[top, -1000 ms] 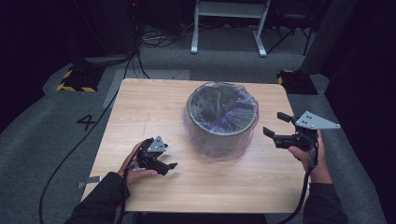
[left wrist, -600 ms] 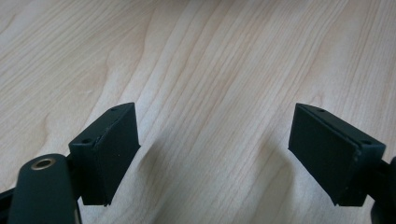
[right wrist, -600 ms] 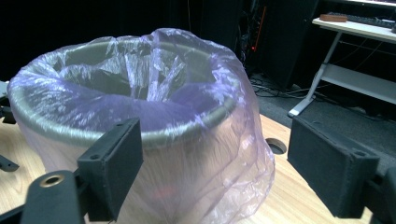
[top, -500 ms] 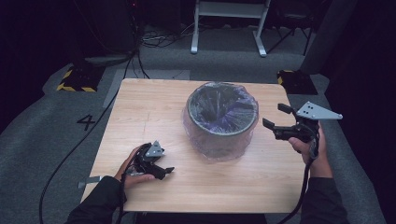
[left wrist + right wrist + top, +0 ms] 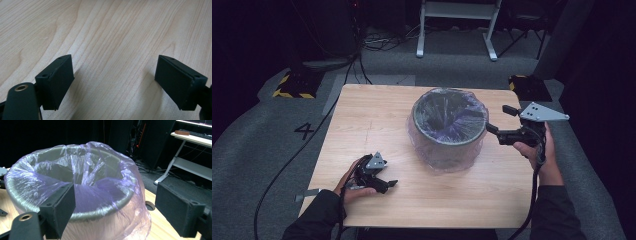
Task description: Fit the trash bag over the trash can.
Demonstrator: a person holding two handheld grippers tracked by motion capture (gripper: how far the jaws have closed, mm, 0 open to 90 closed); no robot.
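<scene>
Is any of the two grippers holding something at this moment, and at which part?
Nothing is held. The left gripper stands open over bare table. The right gripper is open beside the bin lined with a plastic bag, its jaws apart from both.

The high view looks down on the whole table (image 5: 377, 115); each gripper view peers closely past its jaws, the right sharing the lined bin (image 5: 75, 195).
</scene>
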